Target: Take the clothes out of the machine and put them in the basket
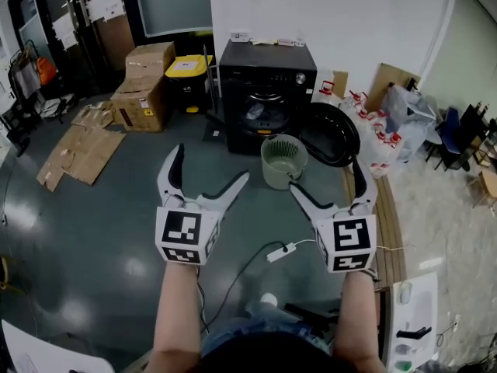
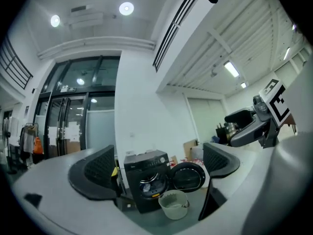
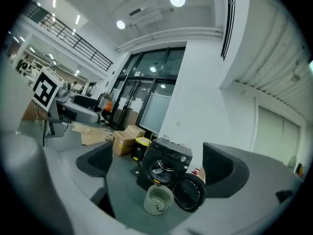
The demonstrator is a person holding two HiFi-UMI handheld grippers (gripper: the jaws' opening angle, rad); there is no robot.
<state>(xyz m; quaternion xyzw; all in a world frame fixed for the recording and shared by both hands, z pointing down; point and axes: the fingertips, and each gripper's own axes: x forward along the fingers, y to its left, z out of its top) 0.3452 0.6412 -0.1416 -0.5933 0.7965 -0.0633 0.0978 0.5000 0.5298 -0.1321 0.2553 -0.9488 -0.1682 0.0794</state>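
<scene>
Well short of the machine point(image 1: 268, 92), left tool point(image 1: 211, 164) and right tool point(image 1: 327, 176) are both spread wide, empty, held level. Clothes point(image 1: 256, 112) sit in the drum, door point(image 1: 334, 134) open, basket point(image 1: 283, 160) just in front. Approach step, likely; next move needs closing in and reaching into the drum.

I count one black front-loading washing machine point(image 1: 268, 92) with one round door point(image 1: 332, 134), and one pale green laundry basket point(image 1: 283, 160). There are two grippers, the left gripper point(image 1: 211, 164) and the right gripper point(image 1: 327, 176). I see two closed cardboard boxes, an upper box point(image 1: 150, 58) and a lower box point(image 1: 140, 103). There's one yellow-lidded bin point(image 1: 189, 72) and one white power strip point(image 1: 281, 251). I make out at least two flattened cardboard sheets point(image 1: 81, 152), but can't count them exactly.
</scene>
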